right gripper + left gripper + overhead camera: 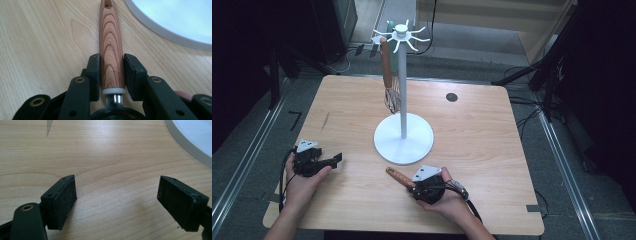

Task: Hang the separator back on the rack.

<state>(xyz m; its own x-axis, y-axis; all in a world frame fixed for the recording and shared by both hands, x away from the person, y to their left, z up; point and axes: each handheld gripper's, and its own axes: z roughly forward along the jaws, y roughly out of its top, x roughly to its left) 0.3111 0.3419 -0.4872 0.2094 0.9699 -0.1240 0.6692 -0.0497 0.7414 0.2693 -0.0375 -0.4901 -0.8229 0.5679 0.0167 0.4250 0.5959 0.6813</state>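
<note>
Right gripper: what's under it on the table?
A wooden handle lies on the table between the right gripper's pads. Its working end is hidden beneath the gripper.

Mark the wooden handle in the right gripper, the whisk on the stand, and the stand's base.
wooden handle [111, 50], right gripper view, mid shaft between the pads
whisk [386, 67], high view, its wooden handle
stand base [389, 145], high view, bare white disc
</note>
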